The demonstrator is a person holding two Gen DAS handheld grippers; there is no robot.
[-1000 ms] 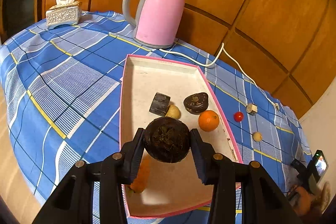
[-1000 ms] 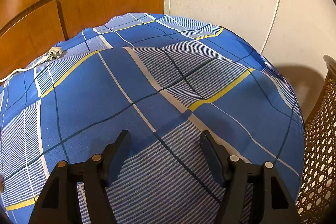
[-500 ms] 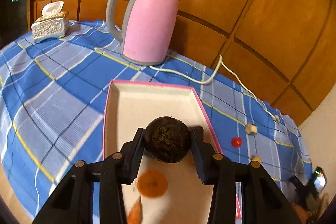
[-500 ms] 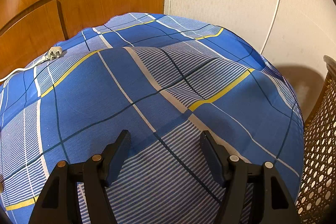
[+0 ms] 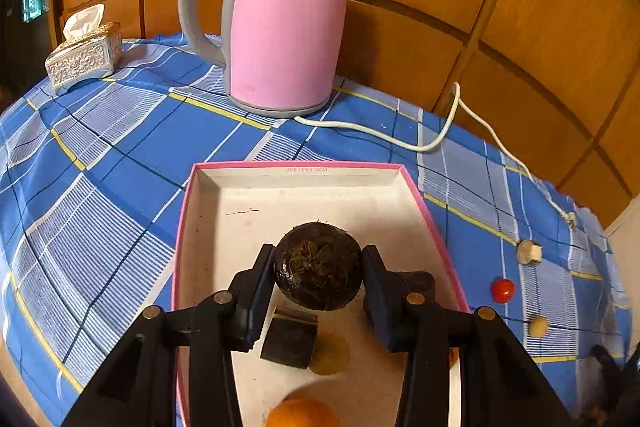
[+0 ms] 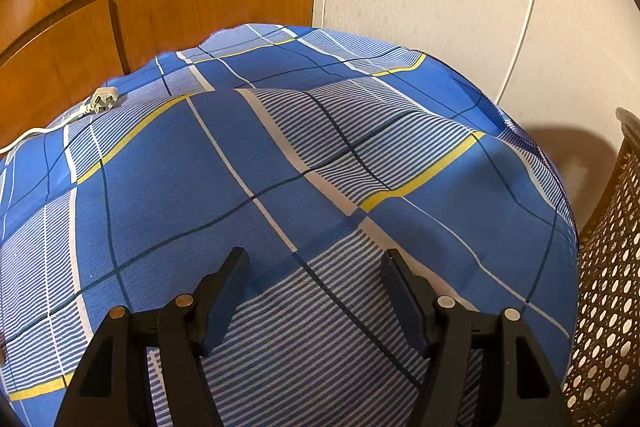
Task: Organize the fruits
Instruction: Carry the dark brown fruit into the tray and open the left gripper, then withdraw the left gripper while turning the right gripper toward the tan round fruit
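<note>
My left gripper [image 5: 319, 265] is shut on a round, dark brown, hairy fruit [image 5: 318, 266], held above the pink-rimmed white tray [image 5: 280, 205]. Below the fingers lie a dark cylindrical piece [image 5: 289, 341], a small yellowish fruit [image 5: 330, 354] and an orange [image 5: 304, 411] at the tray's near end. On the cloth to the right of the tray sit a red fruit [image 5: 502, 290], a pale cut piece [image 5: 529, 251] and a small tan fruit [image 5: 538, 326]. My right gripper [image 6: 314, 287] stands open over bare blue checked cloth with nothing between its fingers.
A pink kettle [image 5: 280, 15] stands behind the tray, its white cord [image 5: 440, 139] trailing right to a plug [image 6: 102, 99]. A silver tissue box [image 5: 84, 57] sits far left. Wood panelling backs the table. A wicker basket [image 6: 612, 267] stands beyond the table's right edge.
My left gripper has carried the dark fruit forward over the tray toward the kettle; the other fruits in the tray have slid down under the fingers. The right gripper has stayed put.
</note>
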